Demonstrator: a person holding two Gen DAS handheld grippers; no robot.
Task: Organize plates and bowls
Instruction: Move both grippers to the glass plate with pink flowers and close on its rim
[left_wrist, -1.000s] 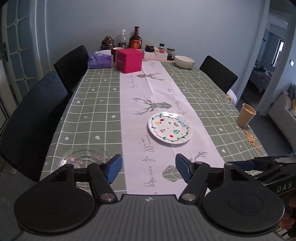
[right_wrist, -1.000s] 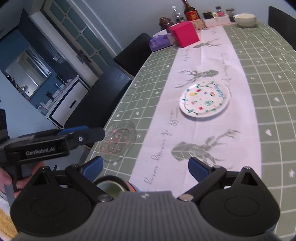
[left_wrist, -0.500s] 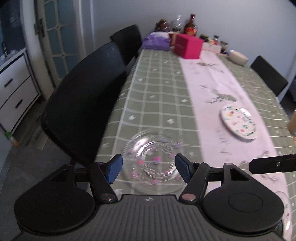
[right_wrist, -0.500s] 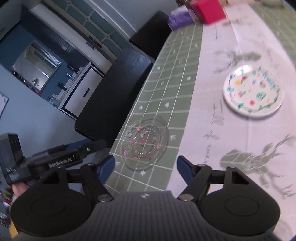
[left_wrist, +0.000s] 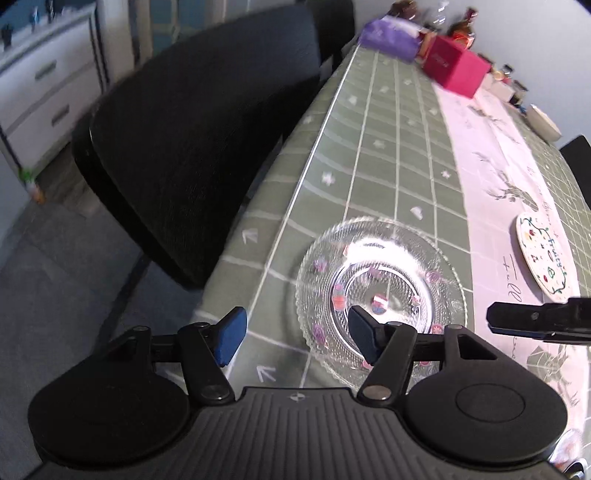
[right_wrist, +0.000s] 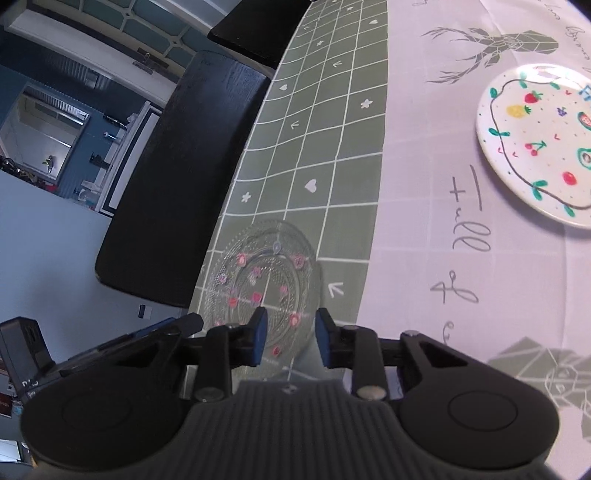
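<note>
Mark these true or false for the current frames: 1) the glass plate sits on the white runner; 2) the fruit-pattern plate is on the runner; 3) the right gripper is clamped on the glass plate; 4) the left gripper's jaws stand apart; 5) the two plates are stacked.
1) False. The glass plate lies on the green checked cloth near the table edge, beside the runner.
2) True. The fruit-pattern plate rests on the runner.
3) False. The right gripper has just been closing, but its pads do not press on the plate; it hovers over the near rim.
4) True. The left gripper is open, one finger over the plate.
5) False. The plates lie apart.
</note>
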